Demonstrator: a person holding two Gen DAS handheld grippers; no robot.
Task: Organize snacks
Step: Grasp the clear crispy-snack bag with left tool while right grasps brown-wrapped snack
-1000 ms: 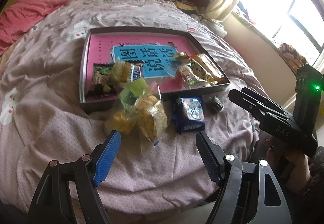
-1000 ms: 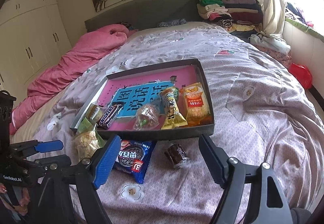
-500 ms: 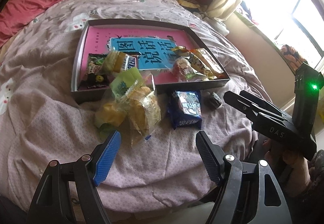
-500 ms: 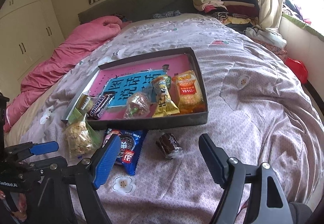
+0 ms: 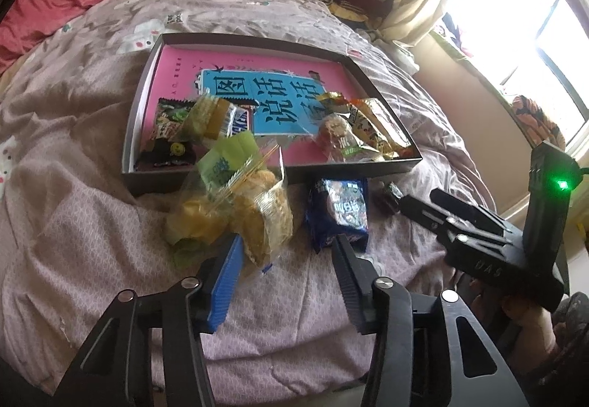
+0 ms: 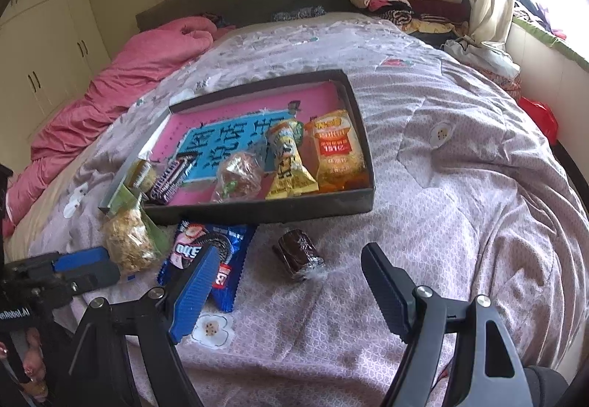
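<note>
Left wrist view: the left gripper (image 5: 287, 256) has just been closing its jaws. The clear bag of puffed snacks (image 5: 235, 208) lies on the bedspread (image 5: 73, 223) directly ahead, just outside the near wall of the tray (image 5: 368, 169). The bag's near corner sits beside the blue pad (image 5: 224, 281) and partly between the jaws; the black pad (image 5: 344, 270) shows no contact, so the jaws stand released, gripping nothing. The bag's long axis runs away from the gripper toward the tray. The blue cookie pack (image 5: 340, 210) lies just right of the bag, its near end by the black pad.

Right wrist view: the right gripper (image 6: 291, 281) stands wide, unclenched and empty. The brown wrapped cake (image 6: 299, 254) lies ahead between the jaw lines, untouched, its long axis angled across the opening. The cookie pack (image 6: 206, 252) passes behind the blue pad (image 6: 193, 291). Several snacks already rest in the tray (image 6: 257, 211).

Judgement: the left hand is nearer the bag, the right nearer the cake; each needs a short advance before clenching.
</note>
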